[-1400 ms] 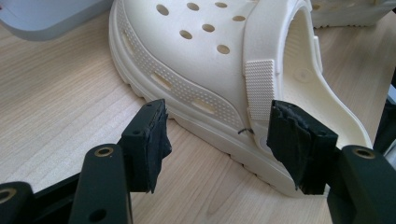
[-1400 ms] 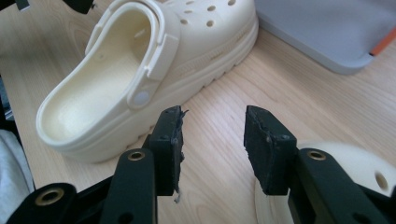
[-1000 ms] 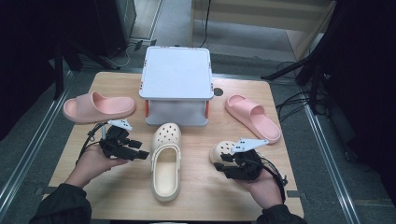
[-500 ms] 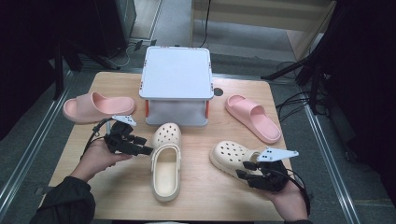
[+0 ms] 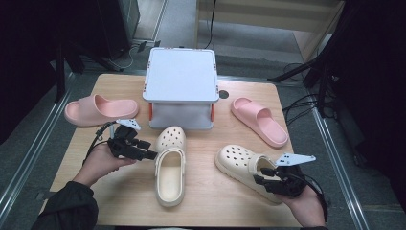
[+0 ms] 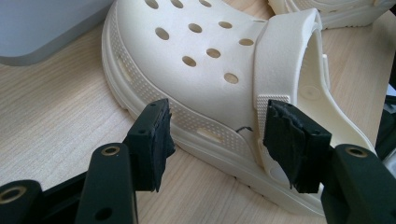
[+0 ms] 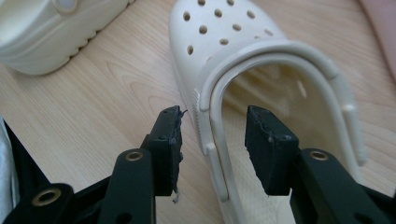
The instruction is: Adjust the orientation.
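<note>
Your left tool (image 5: 152, 154) sits beside the middle cream clog (image 5: 169, 167) on the worktop (image 5: 119, 201), its jaws spread wide and having just eased inward a little; the pads (image 6: 152, 135) stand clear of the clog's side (nothing is pinched). Your right tool (image 5: 261, 178) straddles the side wall of the other cream clog (image 5: 242, 165), one pad (image 7: 268, 140) inside the opening, one outside; neither visibly presses on it.
</note>
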`<act>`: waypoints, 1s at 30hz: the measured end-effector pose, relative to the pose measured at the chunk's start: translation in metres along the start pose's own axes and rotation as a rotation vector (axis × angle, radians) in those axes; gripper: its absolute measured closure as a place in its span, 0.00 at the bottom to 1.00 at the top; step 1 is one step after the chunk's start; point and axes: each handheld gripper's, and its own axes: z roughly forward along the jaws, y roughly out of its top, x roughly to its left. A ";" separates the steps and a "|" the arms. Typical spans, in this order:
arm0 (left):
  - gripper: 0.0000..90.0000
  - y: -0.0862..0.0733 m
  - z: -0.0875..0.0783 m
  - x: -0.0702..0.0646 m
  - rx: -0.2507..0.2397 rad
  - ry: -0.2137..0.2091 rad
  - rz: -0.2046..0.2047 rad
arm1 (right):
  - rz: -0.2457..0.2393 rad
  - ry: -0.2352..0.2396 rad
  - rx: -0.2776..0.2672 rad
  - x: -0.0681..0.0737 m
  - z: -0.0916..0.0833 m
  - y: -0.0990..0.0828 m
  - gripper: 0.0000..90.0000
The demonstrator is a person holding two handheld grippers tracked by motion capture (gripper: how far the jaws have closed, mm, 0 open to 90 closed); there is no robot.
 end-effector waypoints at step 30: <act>0.45 -0.032 -0.019 -0.008 -0.018 0.066 -0.010 | -0.081 0.008 0.011 0.016 0.057 0.075 0.86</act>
